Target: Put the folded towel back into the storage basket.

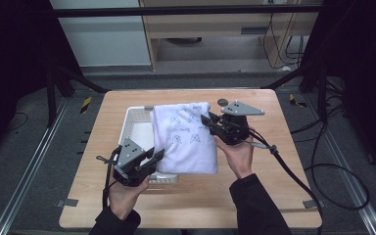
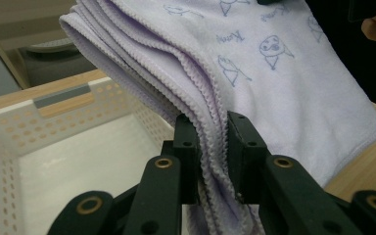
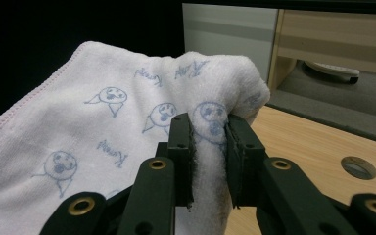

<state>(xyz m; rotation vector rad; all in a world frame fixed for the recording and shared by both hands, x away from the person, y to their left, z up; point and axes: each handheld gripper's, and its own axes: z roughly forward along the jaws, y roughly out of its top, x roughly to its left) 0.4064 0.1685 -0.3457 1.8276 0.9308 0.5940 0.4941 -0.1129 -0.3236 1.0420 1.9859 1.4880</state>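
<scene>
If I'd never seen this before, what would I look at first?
Probably the folded white towel with little blue cartoon faces, held up in the middle of the wooden table. The left gripper pinches its near edge and the right gripper pinches its far corner. Under and beside it sits a white basket full of tiny holes.

Free: bare table [image 1: 254, 196] near side | Blocked: basket [image 1: 132, 117] (towel [image 1: 186, 139] draped over)
</scene>
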